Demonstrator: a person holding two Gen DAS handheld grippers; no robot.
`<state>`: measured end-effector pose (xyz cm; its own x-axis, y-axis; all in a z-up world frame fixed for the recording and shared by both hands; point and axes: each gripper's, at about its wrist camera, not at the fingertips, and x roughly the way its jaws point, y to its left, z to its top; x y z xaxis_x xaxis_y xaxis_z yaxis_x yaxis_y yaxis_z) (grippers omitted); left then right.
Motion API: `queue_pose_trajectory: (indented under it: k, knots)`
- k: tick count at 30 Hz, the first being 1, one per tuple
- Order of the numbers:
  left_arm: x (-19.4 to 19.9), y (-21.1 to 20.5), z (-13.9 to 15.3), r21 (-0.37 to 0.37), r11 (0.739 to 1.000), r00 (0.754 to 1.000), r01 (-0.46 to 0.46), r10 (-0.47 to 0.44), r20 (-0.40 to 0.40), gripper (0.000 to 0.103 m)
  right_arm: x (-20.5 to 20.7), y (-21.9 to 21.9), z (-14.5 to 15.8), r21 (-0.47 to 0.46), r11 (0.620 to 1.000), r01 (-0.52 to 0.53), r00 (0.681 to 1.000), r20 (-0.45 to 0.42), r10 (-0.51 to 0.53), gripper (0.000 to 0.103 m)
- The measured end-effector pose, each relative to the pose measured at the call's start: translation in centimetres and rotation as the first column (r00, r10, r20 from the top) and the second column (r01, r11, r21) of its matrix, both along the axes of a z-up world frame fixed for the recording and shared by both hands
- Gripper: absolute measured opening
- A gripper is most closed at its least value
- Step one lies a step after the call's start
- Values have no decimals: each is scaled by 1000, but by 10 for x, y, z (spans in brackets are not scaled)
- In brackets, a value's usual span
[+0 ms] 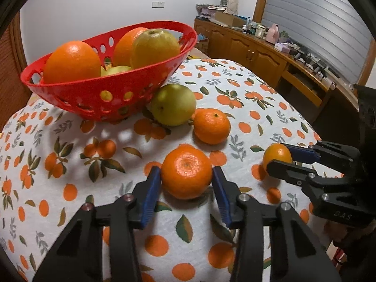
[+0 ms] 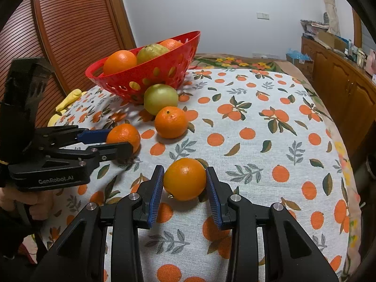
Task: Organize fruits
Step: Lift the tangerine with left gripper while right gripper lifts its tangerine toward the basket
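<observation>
A red perforated basket (image 1: 77, 91) (image 2: 164, 68) holds oranges and yellow-green fruit at the back left. On the cloth beside it lie a green apple (image 1: 173, 104) (image 2: 160, 98) and a mandarin (image 1: 211, 126) (image 2: 171, 122). My left gripper (image 1: 186, 183) (image 2: 117, 139) has its blue pads against both sides of a mandarin (image 1: 186, 175) (image 2: 124, 136) resting on the table. My right gripper (image 2: 185, 184) (image 1: 279, 158) has its pads against both sides of a small orange (image 2: 185, 178) (image 1: 277, 156), also resting on the table.
The table (image 2: 258, 141) has a white cloth printed with oranges. Yellow bananas (image 2: 68, 103) lie at its far left edge. A wooden sideboard (image 1: 258, 54) with clutter stands to the right, a slatted wooden door (image 2: 70, 35) behind left.
</observation>
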<state>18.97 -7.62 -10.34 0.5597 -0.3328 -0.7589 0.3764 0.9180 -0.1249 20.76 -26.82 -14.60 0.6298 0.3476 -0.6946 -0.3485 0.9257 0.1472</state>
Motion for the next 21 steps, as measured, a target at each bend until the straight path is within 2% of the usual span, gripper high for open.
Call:
queue_pose_trajectory:
  k: [9, 21]
  knots:
    - [-15, 18, 23, -16, 999, 998, -35, 36, 58, 43, -2, 2, 5, 2, 1000, -8, 1000, 13, 8, 35]
    - [-30, 45, 59, -77, 993, 985, -84, 95, 144, 43, -11, 11, 51, 4, 999, -36, 993, 114, 36, 35]
